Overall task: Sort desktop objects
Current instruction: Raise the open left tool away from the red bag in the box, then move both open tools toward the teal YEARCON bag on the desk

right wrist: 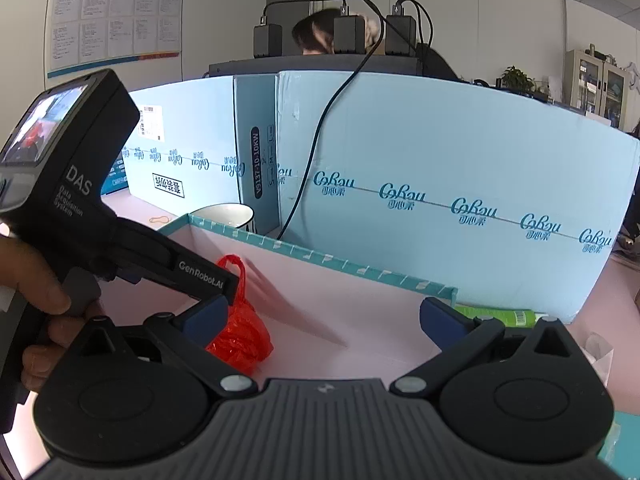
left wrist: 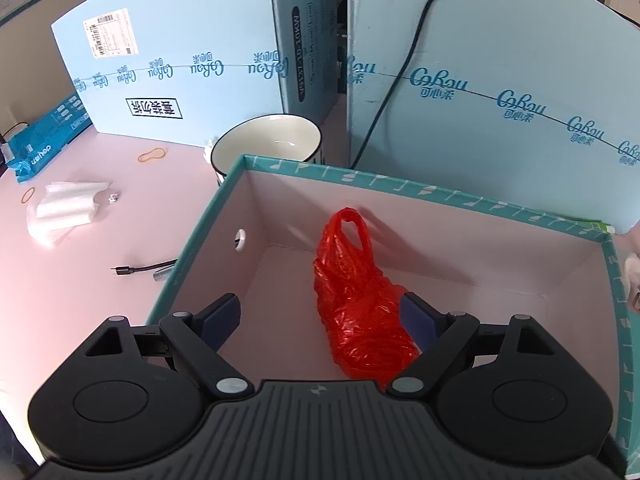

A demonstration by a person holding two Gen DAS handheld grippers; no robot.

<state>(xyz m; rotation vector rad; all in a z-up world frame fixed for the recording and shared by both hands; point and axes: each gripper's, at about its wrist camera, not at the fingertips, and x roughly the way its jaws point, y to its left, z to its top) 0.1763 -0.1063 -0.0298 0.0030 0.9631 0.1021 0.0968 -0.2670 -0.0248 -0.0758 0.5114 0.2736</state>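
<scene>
We see 2 tall pale-blue cartons [left wrist: 500,92] standing as a wall along the far side of the pink desk [left wrist: 100,208], with a dark cable [left wrist: 404,64] hanging down the right one and reaching the desk behind the box. Just in front of them sits the open teal-rimmed box [left wrist: 400,184], its pale inside bare except for 1 crumpled red plastic bag [left wrist: 356,300], which lies on the box floor with its handle loops toward the far wall. At the box's far left corner stands a white bowl with a dark rim [left wrist: 268,140], close beside the box wall. A green tube [right wrist: 496,314] lies outside the box at its right end, against the carton.

Our left gripper [left wrist: 320,316] hangs above the box with its jaws spread wide and nothing between the pads; the bag lies below, partly hidden by the right finger. Our right gripper [right wrist: 324,316] is likewise spread and empty, low over the box's near part, and the left tool's body crosses its view and covers part of the bag.

Left of the box on the desk we find a blue packet [left wrist: 44,136], a folded white foam piece [left wrist: 68,208], a short black cable end [left wrist: 144,269] and 2 rubber bands [left wrist: 152,155].
</scene>
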